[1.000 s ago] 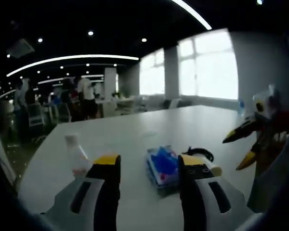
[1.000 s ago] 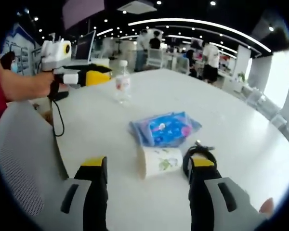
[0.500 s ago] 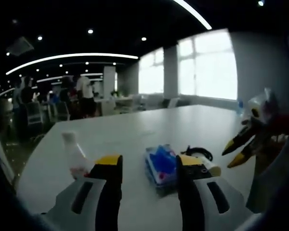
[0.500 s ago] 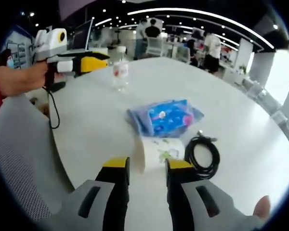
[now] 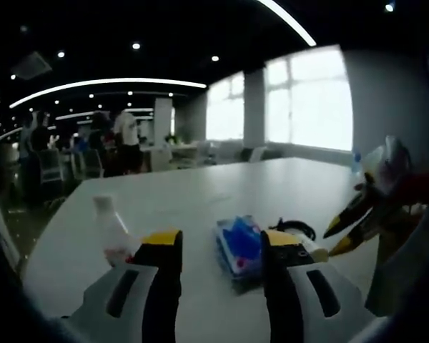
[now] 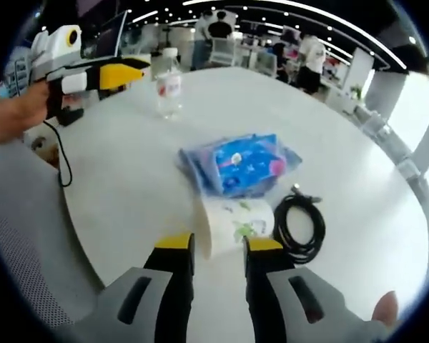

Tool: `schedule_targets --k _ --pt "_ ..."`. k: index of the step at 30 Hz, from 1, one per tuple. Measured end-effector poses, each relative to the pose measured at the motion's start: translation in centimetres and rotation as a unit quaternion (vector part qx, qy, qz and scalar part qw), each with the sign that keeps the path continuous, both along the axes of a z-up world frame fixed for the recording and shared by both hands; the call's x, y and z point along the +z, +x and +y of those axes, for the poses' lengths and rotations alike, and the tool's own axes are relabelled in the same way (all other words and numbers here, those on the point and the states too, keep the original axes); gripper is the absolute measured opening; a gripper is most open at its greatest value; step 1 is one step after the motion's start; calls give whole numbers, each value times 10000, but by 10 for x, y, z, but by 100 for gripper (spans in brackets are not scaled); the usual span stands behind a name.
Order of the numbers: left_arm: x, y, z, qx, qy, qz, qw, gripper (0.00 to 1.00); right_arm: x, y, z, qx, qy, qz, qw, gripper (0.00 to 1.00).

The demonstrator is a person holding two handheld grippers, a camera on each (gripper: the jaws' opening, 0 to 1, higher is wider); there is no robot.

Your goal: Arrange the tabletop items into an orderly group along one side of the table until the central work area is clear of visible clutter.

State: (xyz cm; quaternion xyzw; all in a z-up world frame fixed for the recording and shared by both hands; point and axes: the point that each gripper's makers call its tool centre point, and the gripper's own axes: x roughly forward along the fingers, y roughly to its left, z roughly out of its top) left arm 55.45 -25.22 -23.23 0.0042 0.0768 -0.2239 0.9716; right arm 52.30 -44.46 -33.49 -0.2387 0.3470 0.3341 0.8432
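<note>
Right gripper (image 6: 218,246) rises from the bottom of the right gripper view with its yellow-tipped jaws drawn close together, only a narrow gap left between them, and nothing held; the tips sit just in front of the paper roll (image 6: 236,225), near it, though whether they touch it cannot be told. That roll lies on its side on the white desk (image 6: 129,193), white with a small green print, and just beyond it lies the blue packet (image 6: 237,163), a soft plastic pack with pink and white marks, its near edge just beside the roll. To the right of the roll a coiled black cable (image 6: 300,225) lies flat on the desk, close to the roll and the packet. Farther off, toward the upper left, a clear plastic bottle (image 6: 169,86) with a white cap and a red label stands upright, well apart from the other three things. The left gripper (image 6: 121,71) enters that view from the left, held by a hand (image 6: 14,114), its yellow tip just beside the bottle in the picture. In the left gripper view, the left gripper (image 5: 216,246) has its jaws spread wide and empty above the desk (image 5: 200,193), with the blue packet (image 5: 239,246) seen between them, the bottle (image 5: 111,229) to their left, and the cable (image 5: 293,229) behind the right jaw. The right gripper (image 5: 347,229) shows at the right edge, jaws nearly together. People stand in the dim office background.
</note>
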Motion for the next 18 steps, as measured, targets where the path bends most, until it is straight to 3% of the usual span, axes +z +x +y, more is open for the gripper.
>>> schedule_targets --k 10,18 --pt "1 0 0 -25 -48 -11 10000 41 -15 6 -4 -91 -275 12 9996 29" --pt "-1 1 3 49 -81 44 9999 55 -17 11 -16 -304 -308 37 9991 26"
